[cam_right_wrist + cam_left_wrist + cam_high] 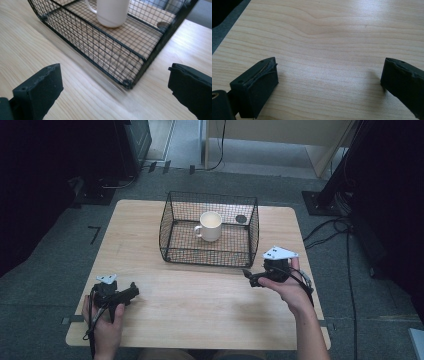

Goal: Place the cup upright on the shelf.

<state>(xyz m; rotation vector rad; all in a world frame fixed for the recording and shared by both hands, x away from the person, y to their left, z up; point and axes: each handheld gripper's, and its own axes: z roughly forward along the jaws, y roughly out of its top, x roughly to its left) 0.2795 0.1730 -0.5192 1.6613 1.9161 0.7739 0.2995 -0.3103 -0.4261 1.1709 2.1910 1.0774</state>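
Currently you are holding the right gripper (248, 276), jaws wide and empty, nearest the black wire-mesh basket (210, 255) containing the white ceramic mug (211, 226), while the left gripper (133, 293) is idling equally agape.

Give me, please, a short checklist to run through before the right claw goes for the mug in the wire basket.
1. Right claw open: ok, jaws wide apart.
2. Right claw empty: ok, nothing between the jaws.
3. Mug upright inside the wire basket: ok.
4. Way in from above: ok, the basket has an open top.
5. Right claw clear of the basket: ok, its near corner lies ahead of the jaws, untouched.
6. Left claw out of the way: ok, open over bare table.
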